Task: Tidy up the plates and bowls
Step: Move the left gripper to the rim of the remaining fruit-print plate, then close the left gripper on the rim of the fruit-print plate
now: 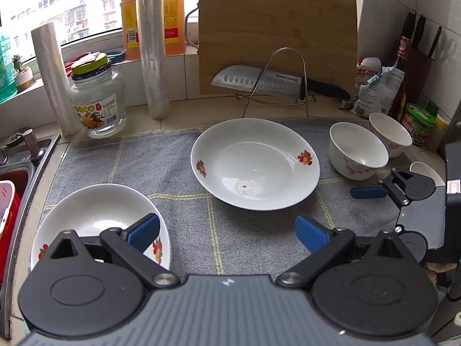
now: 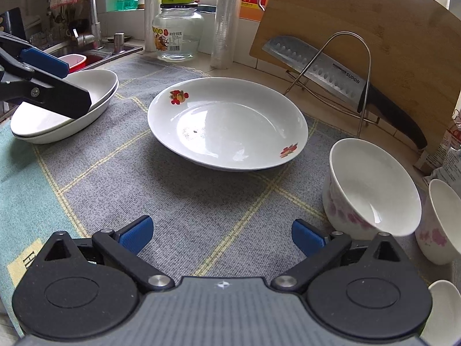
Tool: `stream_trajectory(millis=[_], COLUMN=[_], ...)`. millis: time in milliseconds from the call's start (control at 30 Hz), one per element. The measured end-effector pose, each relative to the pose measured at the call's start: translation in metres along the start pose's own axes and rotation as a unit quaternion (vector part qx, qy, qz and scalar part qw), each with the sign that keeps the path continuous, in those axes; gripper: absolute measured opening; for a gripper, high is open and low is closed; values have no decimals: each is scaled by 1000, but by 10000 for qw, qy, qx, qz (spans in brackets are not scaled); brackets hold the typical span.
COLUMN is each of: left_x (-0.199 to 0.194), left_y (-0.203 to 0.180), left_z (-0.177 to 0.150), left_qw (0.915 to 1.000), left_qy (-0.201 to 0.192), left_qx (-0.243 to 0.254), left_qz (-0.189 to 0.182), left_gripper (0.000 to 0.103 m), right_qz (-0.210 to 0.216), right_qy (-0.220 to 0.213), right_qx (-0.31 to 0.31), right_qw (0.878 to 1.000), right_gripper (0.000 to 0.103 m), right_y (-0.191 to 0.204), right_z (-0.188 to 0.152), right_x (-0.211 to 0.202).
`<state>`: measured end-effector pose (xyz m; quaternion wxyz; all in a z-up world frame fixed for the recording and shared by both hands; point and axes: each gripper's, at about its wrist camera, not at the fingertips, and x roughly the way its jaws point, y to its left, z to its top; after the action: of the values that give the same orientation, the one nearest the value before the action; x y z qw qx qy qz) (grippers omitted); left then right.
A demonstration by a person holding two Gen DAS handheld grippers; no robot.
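A white plate with fruit prints (image 1: 256, 164) (image 2: 227, 124) lies alone mid-mat. Two like plates sit stacked (image 1: 95, 219) (image 2: 66, 109) at the left. Two white bowls with pink flowers (image 1: 357, 152) (image 1: 390, 134) stand at the right; they also show in the right wrist view (image 2: 371, 190) (image 2: 443, 222). My left gripper (image 1: 227, 235) is open and empty, its left finger over the stacked plates' rim. My right gripper (image 2: 222, 235) is open and empty, above the mat in front of the lone plate and beside the bowls.
A grey checked mat (image 1: 178, 173) covers the counter. A cleaver (image 1: 276, 82) rests on a wire stand before a wooden cutting board (image 1: 276, 28). A glass jar (image 1: 98, 103), film rolls and an oil jug stand behind. The sink (image 1: 17, 184) is at the left; bottles and packets are at the right.
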<state>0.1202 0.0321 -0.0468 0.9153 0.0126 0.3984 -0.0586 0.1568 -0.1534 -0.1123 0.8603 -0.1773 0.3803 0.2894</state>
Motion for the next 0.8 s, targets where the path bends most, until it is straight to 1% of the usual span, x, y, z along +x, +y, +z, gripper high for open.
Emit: stream_trajectory(millis=[67, 233, 333, 433, 500, 567, 667, 767, 800], left_x=[5, 19, 25, 28, 33, 37, 47, 59, 64], left_y=[2, 10, 13, 14, 15, 18, 20, 19, 18], left_z=[3, 13, 20, 31, 40, 52, 69, 85, 90], left_qw=[9999, 9983, 9966, 9943, 9931, 9924, 9904, 9879, 9870], left_qy=[72, 278, 400, 418, 451, 454, 473, 450, 462], left_qx=[0, -22, 262, 567, 747, 833, 946, 1077, 1124], left_qz=[-95, -520, -666, -800, -777, -783, -885, -1020, -1054], left_gripper=[100, 100, 100, 100, 100, 100, 100, 100, 100], right_qz=[-18, -106, -161, -264, -279, -239, -207, -79, -105], right_qy=[30, 69, 34, 89, 64, 58, 34, 55, 39], right_qx=[85, 174, 169, 149, 161, 226, 383, 701, 670], right_qw=[10000, 9998, 9997, 9995, 9995, 9994, 9990, 9975, 9977], right_gripper=[103, 103, 103, 103, 103, 103, 103, 103, 103], right_y=[-1, 2, 6, 12, 16, 18, 19, 13, 14], right_z=[2, 6, 9, 12, 14, 16, 19, 19, 19], right_x=[4, 10, 15, 22, 25, 28, 32, 36, 37])
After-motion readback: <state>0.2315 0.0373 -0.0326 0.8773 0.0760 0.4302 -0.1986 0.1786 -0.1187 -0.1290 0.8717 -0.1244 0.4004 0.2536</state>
